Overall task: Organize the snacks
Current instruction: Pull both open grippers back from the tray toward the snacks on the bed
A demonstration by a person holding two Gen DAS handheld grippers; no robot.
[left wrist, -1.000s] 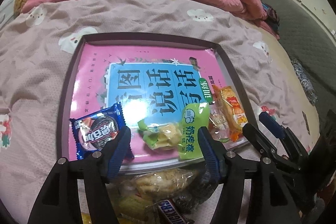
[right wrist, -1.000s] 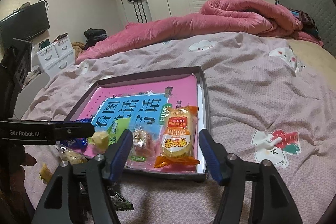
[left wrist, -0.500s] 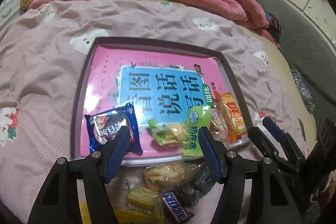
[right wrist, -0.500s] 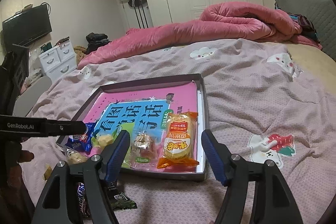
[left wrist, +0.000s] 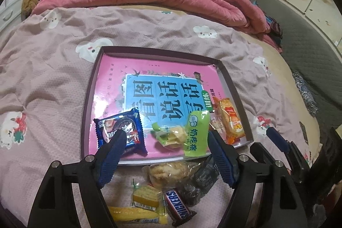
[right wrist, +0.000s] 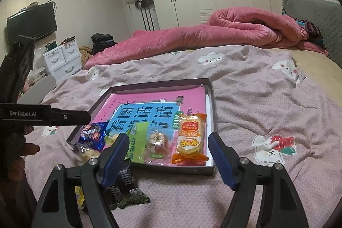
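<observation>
Beyond open left gripper (left wrist: 165, 138), tray (left wrist: 85, 104) snacks

The chocolate bar (left wrist: 179, 205) lying on the bedspread nearest the camera reads "SNICKERS" in white letters. In the right wrist view, the black body of the left gripper (right wrist: 43, 114) at the far left carries "GenRobot.AI". The pink book cover (left wrist: 158, 97) lining the tray bears large Chinese characters on a blue panel, and the green packet (left wrist: 195, 134) near its front edge is printed in Chinese too.

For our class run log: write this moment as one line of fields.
left gripper: open, empty | right gripper: open, empty | tray: five snacks in near edge | loose: Snickers and others on bed
</observation>
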